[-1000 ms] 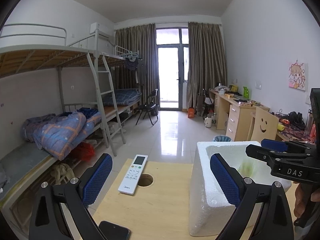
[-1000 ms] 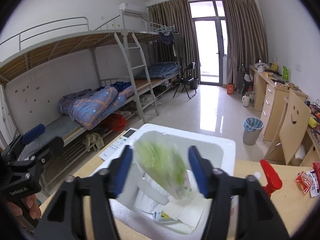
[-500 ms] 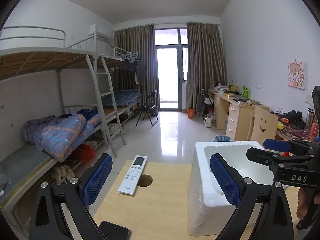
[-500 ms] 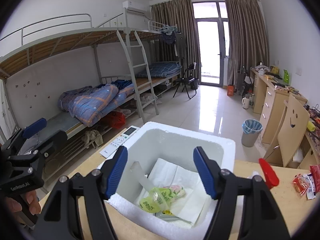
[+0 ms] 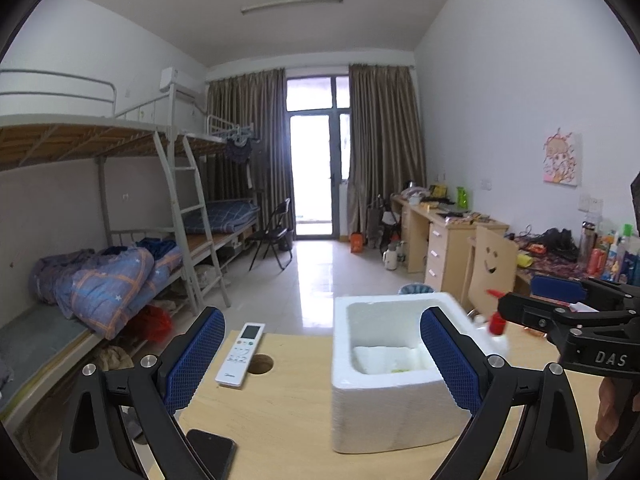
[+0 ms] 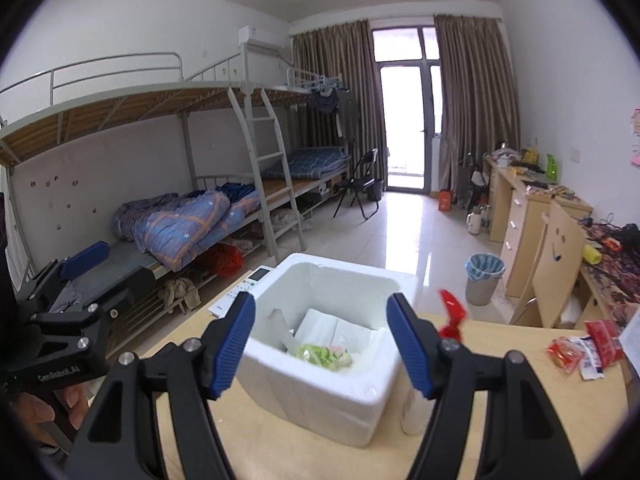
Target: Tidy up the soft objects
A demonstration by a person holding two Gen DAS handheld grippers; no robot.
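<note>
A white foam box (image 6: 320,376) stands on the wooden table (image 6: 520,412). Inside it lie a green plastic packet (image 6: 324,356) and white tissue packs (image 6: 340,330). My right gripper (image 6: 322,346) is open and empty, held above the box's near side. The box also shows in the left wrist view (image 5: 388,396), with white packs (image 5: 384,358) inside. My left gripper (image 5: 320,364) is open and empty, left of the box. The right gripper (image 5: 576,312) shows at the right edge of that view.
A white remote (image 5: 240,354) lies by a round cable hole (image 5: 260,363). A black phone (image 5: 210,454) lies at the table's near edge. A red-capped spray bottle (image 6: 424,392) stands right of the box. Red snack packets (image 6: 584,350) lie at the far right.
The green packet left my right gripper and now lies in the box. Both grippers have drawn back from the box, so it sits farther away in both views.
</note>
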